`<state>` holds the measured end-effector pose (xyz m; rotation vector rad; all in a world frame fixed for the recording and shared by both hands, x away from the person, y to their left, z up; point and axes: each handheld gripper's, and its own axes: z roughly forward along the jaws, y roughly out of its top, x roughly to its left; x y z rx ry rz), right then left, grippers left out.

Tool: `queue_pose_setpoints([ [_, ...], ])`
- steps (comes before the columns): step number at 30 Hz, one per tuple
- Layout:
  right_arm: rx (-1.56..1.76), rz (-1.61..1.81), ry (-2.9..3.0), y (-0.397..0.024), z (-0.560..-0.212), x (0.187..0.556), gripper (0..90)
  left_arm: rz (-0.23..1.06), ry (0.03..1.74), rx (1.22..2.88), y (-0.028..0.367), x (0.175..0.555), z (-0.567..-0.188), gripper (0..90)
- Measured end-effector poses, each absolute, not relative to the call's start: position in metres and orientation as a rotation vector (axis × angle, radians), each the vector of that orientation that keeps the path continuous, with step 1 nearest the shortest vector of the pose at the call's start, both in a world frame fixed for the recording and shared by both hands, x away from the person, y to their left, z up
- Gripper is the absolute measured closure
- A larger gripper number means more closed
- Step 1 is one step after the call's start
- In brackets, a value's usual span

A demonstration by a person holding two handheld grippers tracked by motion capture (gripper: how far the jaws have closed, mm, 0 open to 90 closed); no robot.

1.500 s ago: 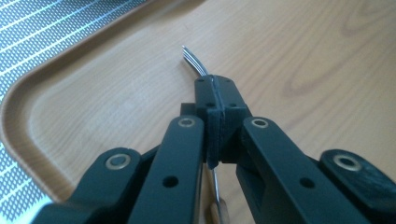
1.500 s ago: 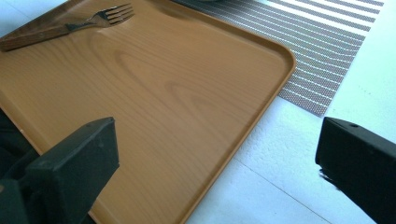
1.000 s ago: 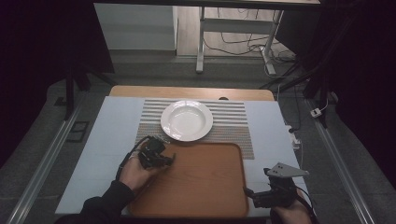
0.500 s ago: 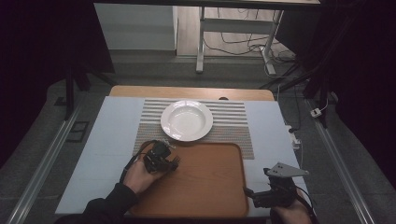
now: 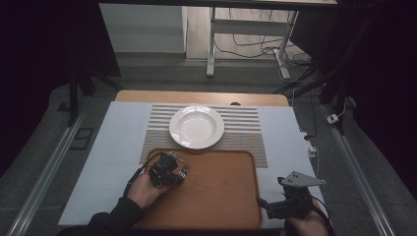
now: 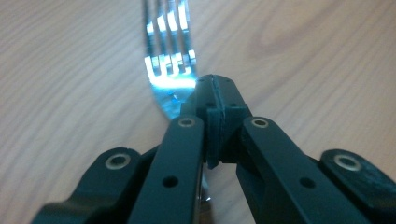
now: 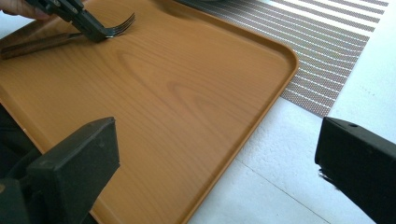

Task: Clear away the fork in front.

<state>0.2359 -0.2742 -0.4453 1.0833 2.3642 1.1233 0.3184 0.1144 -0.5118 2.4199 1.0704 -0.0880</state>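
A: High view first; the left hand-held gripper sits over the near-left part of the wooden tray, with the white plate on the striped mat just beyond the tray's far rim; what worries you?

B: If the fork is being carried to the plate, the tray rim lies between; a low carry could catch the tines on it, I judge; the right hand-held gripper waits at the tray's near-right corner on the worktop, well apart.

A: Left gripper view?

B: The jaws are clamped together on the fork at its neck, just behind the tines; the hold looks narrow, so the fork could pivot or slip, handle end sagging; the metal is bright and smooth, four tines, lying close over the wood grain; whether it touches the tray I cannot tell.

A: Right gripper view?

B: Its own jaws stand wide apart, holding nothing; across the tray the fork shows a dark wooden handle running back along the surface, tines curving slightly upward; a long handle like that adds leverage against the grip.
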Motion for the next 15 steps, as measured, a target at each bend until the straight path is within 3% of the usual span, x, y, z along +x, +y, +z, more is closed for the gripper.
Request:
queue_pose_setpoints([
  [15,1.086,1.120,2.366,-0.274,-0.445,0.236,0.1,-0.052,1.226,2.367,0.153,0.329,-0.512,88.3],
])
